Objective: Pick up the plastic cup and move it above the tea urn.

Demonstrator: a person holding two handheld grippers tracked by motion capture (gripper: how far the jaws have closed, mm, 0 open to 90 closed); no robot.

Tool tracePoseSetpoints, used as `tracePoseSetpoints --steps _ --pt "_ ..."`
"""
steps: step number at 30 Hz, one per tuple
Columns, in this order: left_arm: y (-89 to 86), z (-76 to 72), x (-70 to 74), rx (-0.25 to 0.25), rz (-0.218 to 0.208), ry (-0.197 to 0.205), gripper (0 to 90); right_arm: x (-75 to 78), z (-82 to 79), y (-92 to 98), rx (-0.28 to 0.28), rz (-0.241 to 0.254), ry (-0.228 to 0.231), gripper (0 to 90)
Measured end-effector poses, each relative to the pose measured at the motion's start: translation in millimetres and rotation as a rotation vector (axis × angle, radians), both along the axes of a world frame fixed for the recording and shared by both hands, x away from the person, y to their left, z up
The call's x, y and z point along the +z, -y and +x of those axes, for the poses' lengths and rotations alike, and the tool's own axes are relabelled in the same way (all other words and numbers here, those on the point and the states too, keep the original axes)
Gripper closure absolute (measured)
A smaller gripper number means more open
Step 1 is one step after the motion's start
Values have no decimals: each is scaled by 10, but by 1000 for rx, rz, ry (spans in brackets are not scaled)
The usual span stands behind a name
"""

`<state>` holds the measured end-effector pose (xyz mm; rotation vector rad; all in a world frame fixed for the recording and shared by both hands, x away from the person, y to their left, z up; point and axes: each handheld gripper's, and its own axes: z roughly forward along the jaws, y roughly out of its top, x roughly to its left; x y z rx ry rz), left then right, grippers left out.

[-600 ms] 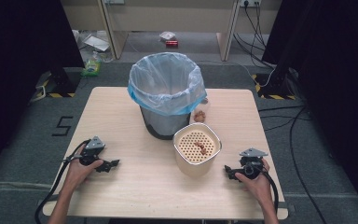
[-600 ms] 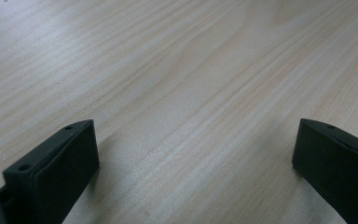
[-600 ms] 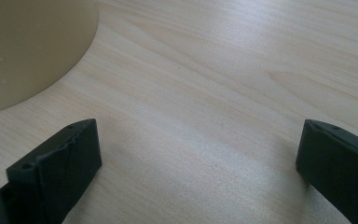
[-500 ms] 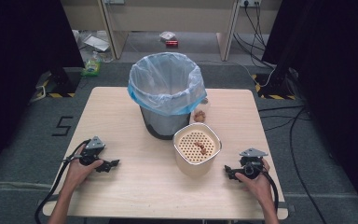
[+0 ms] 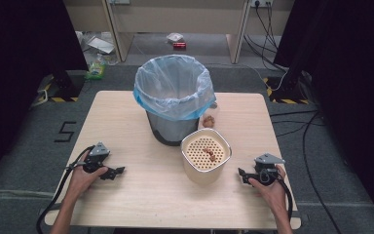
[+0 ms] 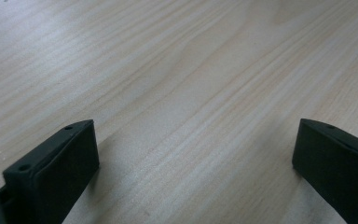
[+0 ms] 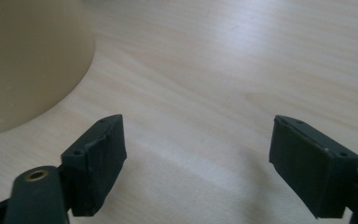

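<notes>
floor: grey carpet around a pale wooden table [image 5: 126, 122], cables and scraps of litter beyond its far edge.
bin: a dark bin [image 5: 174, 105] with a blue-tinted clear liner stands at the middle of the table, toward the far side.
tub: a beige tub [image 5: 205, 157] with a perforated insert sits just in front of the bin, a little to its right — some brown bits lie on the insert; its curved wall also shows in the right gripper view [image 7: 28, 60].
brown lump: a small one [image 5: 209, 120] lies on the table behind the tub, beside the bin.
left gripper: [image 5: 118, 171] on the near left of the table, well apart from bin and tub, held in the person's left hand [image 5: 85, 176]; jaws spread wide, bare wood between them [image 6: 193, 154].
right gripper: [image 5: 242, 175] near the table's right edge, jaws toward the tub, held in the right hand [image 5: 269, 187]; jaws spread wide, nothing between them [image 7: 198, 154] — near the tub's wall, not touching it.
</notes>
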<state>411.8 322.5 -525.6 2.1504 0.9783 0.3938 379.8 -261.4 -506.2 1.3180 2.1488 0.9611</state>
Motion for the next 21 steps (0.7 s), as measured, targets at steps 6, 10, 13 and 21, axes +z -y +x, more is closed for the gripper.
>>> tracePoseSetpoints --steps 6,10,13,21 --pt "0 0 0 0 0 0 0 230 112 43 -25 37 56 185" --pt "1 0 0 1 -1 0 0 374 239 53 -25 46 81 222" --pt "0 0 0 0 -1 1 0 489 349 69 -34 72 76 268" --pt "0 0 1 0 0 -1 0 840 705 -52 -19 76 65 410"
